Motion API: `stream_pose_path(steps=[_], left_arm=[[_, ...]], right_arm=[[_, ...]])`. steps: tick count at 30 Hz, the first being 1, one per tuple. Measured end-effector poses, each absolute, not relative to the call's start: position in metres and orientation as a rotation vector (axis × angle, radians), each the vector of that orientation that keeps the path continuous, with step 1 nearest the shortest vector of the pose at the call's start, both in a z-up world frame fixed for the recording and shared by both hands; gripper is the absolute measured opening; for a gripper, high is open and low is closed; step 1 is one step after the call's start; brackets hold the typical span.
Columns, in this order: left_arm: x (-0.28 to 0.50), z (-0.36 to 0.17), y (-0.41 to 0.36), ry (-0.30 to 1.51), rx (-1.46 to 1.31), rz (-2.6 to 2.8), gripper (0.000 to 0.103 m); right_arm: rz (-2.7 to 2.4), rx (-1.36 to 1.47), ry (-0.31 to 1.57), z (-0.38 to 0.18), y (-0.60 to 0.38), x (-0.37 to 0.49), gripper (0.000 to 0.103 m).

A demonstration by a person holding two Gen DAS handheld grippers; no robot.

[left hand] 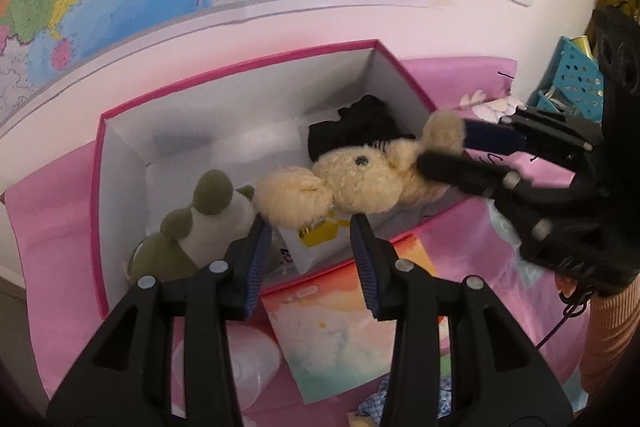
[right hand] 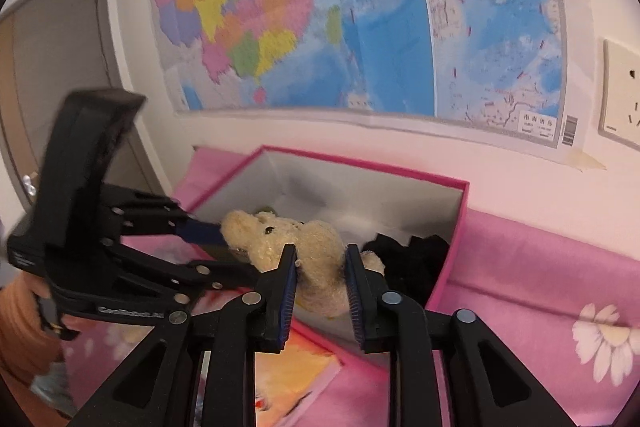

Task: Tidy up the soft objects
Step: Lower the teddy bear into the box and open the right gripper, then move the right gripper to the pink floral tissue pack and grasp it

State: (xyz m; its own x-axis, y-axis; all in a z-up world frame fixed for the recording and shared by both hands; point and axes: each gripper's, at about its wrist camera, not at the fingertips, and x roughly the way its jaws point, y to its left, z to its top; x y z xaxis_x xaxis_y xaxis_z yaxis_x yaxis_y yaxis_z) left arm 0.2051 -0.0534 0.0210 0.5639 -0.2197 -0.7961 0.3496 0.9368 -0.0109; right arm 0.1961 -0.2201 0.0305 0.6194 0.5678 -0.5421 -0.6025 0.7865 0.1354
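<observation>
A cream plush bear point(left hand: 352, 183) hangs over the pink-rimmed white box point(left hand: 240, 67). My right gripper point(left hand: 440, 147) is shut on the bear's rear end; in the right wrist view point(right hand: 320, 259) its fingers squeeze the bear point(right hand: 316, 251). My left gripper point(left hand: 308, 231) is open, its fingers just below the bear's snout; in the right wrist view point(right hand: 224, 251) it straddles the bear's head without pinching it. Inside the box lie a green and white plush point(left hand: 192, 227) at left and black cloth point(left hand: 360, 127) at right.
The box point(right hand: 456, 227) sits on a pink floral bedsheet point(right hand: 540, 287) against a wall with a map point(right hand: 360, 27). A colourful card point(left hand: 340, 327) and a clear plastic piece point(left hand: 248, 363) lie in front. A blue basket point(left hand: 572, 75) stands right.
</observation>
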Motion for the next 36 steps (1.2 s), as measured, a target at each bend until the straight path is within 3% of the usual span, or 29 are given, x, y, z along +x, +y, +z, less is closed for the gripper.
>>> stream_pose_path(steps=[2, 4, 24, 36], left_arm=[[0.201, 0.021, -0.052, 0.904, 0.153, -0.337, 0.043], [0.197, 0.024, -0.052, 0.885, 0.16, -0.337, 0.043], [0.106, 0.058, -0.022, 0.728, 0.069, -0.468, 0.046], [0.049, 0.013, 0.007, 0.808, 0.028, -0.488, 0.047]], right_arm=[[0.642, -0.114, 0.641, 0.022, -0.214, 0.202, 0.037], [0.593, -0.181, 0.642, 0.017, -0.21, 0.199, 0.041], [0.714, 0.02, 0.648, 0.045, -0.246, 0.13, 0.045], [0.854, -0.028, 0.728, 0.015, -0.228, 0.054, 0.046]])
